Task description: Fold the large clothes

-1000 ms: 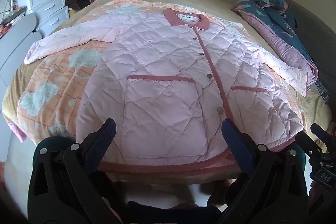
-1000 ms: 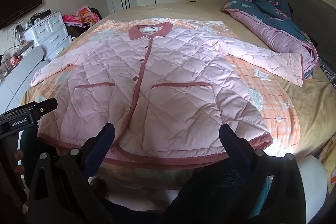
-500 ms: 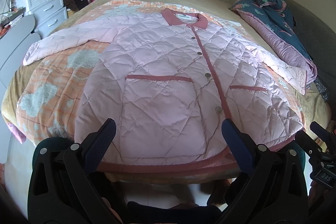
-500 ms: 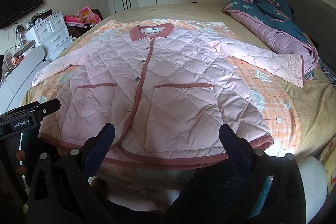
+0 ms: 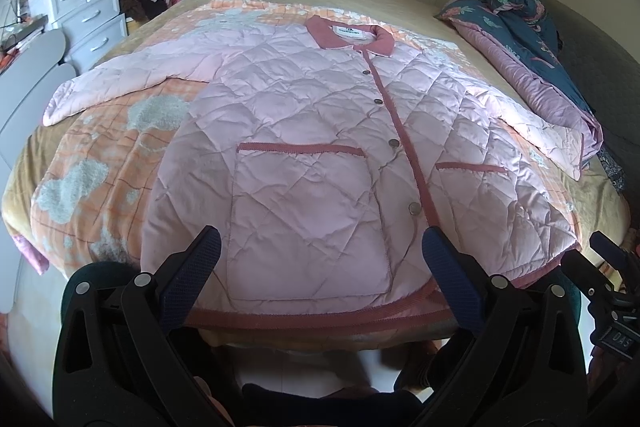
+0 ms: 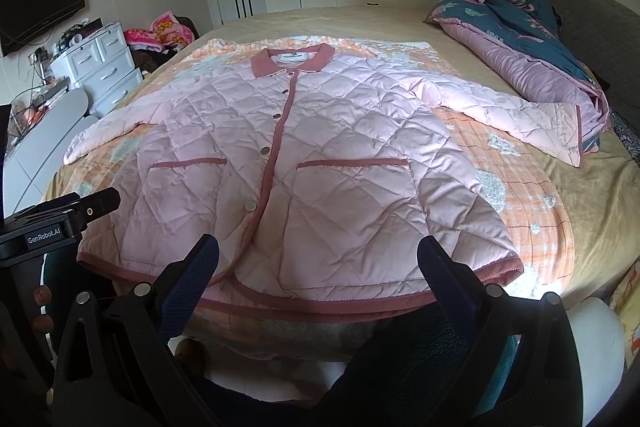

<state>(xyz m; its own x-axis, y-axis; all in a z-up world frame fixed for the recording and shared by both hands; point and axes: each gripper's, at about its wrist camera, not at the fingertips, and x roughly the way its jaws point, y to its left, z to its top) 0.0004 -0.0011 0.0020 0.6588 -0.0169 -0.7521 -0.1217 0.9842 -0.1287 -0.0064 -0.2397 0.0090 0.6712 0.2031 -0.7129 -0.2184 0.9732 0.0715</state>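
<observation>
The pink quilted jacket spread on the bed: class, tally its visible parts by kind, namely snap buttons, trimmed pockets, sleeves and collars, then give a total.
On the pink quilted jacket:
Metal snap buttons: 4
Rose-trimmed front pockets: 2
Spread sleeves: 2
Rose collar: 1
Total: 9

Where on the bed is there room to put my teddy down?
Bare tan bedspread lies beyond the jacket's collar, toward the wardrobes. More lies beside the right sleeve, near the bed's corner. The pink jacket fills the middle; the rumpled quilt crowds the right edge.
</observation>
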